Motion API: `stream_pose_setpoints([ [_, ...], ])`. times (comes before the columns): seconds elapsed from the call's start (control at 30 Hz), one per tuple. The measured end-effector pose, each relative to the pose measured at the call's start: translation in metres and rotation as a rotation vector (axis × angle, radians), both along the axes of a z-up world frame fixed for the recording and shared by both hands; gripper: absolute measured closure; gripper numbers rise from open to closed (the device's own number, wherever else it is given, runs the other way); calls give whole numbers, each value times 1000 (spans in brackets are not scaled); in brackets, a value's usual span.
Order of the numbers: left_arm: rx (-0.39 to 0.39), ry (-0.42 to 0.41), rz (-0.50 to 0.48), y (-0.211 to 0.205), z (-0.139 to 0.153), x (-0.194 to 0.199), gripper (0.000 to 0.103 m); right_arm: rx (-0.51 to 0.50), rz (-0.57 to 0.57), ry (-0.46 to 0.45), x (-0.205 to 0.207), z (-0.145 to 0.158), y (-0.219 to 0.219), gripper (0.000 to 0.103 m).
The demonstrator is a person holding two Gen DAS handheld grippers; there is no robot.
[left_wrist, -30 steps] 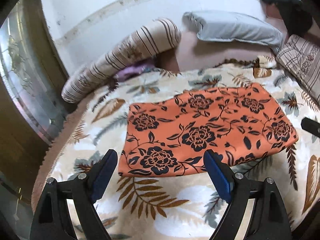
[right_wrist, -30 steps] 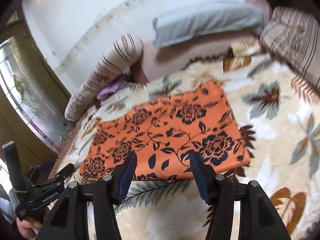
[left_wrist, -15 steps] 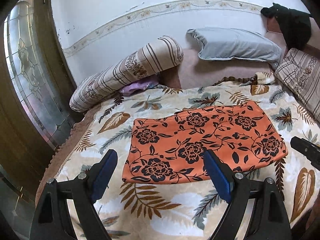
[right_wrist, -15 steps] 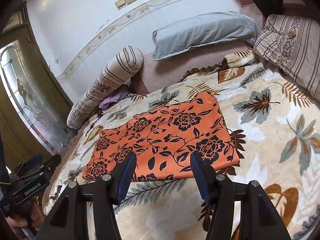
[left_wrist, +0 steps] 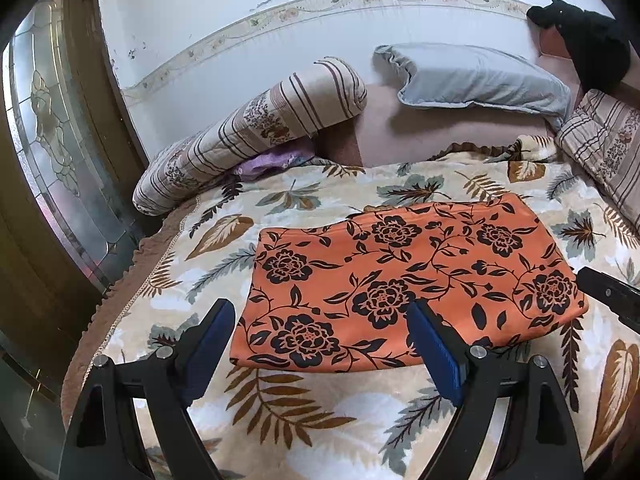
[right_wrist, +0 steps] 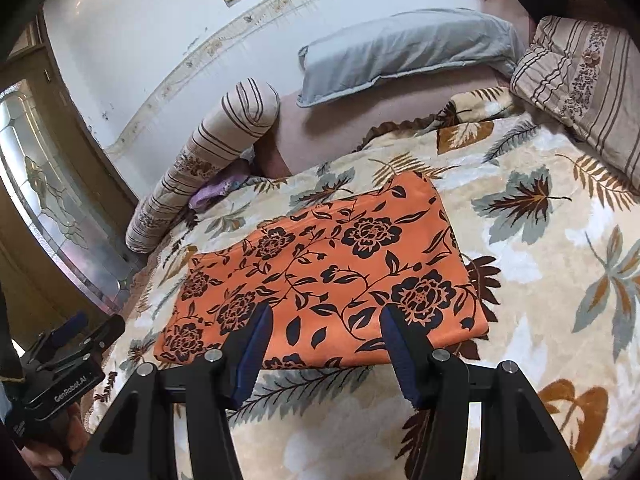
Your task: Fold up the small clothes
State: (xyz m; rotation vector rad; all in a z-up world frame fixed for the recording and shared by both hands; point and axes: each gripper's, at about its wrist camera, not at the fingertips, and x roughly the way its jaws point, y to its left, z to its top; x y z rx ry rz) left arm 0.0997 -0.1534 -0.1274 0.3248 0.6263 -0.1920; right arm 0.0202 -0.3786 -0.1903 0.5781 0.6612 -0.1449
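Observation:
An orange cloth with black flowers (left_wrist: 404,280) lies folded flat in a rectangle on the leaf-patterned blanket (left_wrist: 304,408); it also shows in the right wrist view (right_wrist: 324,276). My left gripper (left_wrist: 320,328) is open and empty, held above the cloth's near edge. My right gripper (right_wrist: 326,332) is open and empty, also above the near edge. Neither touches the cloth. The left gripper's body shows at the lower left of the right wrist view (right_wrist: 60,364), and the right gripper's tip shows at the right edge of the left wrist view (left_wrist: 612,292).
A striped bolster (left_wrist: 256,132), a grey pillow (left_wrist: 476,80) and a striped cushion (left_wrist: 604,140) lie along the bed's far side. A purple cloth (left_wrist: 272,160) sits under the bolster. A dark garment (left_wrist: 588,40) hangs far right. A glass door (left_wrist: 52,160) stands left.
Both grippers have pulled back and up from the cloth, so more of the bed and wall shows. The cloth has not moved. Both stay open.

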Motion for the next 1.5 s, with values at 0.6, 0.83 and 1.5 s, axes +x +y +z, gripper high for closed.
stream_pose_setpoints([
  [0.6, 89, 204, 84, -17, -103, 91, 15, 57, 75, 192, 99, -61, 0, 43],
  [0.83, 111, 276, 104, -21, -129, 103, 13, -32, 90, 314, 122, -90, 6, 43],
  [1.5, -9, -24, 12, -3, 23, -26, 13, -82, -36, -51, 10, 10, 11, 42],
])
